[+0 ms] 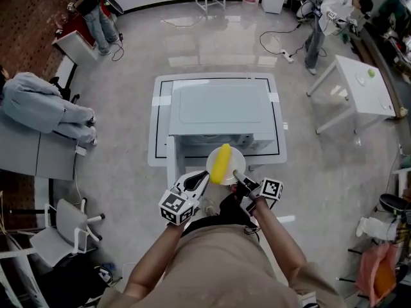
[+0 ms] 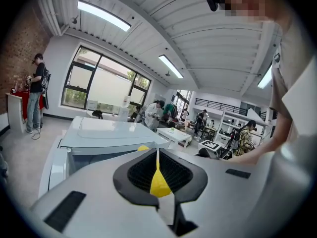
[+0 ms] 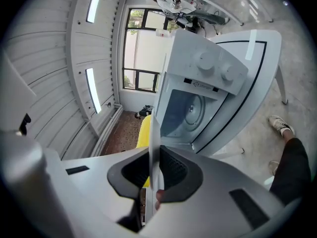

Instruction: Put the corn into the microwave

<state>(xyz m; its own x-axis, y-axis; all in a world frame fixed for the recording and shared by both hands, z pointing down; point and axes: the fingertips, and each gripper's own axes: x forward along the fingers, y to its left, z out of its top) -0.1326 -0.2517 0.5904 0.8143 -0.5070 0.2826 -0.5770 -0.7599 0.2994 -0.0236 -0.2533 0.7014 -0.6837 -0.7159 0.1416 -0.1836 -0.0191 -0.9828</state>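
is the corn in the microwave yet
Out: the corn lies on a plate in front of the microwave, outside its cavity.

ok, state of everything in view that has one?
microwave: door open
plate: held by its rim in front of the opening, a tool on each side
corn: lying on the plate, not yet put in
left tool: shut on the plate rim
right tool: shut on the plate rim
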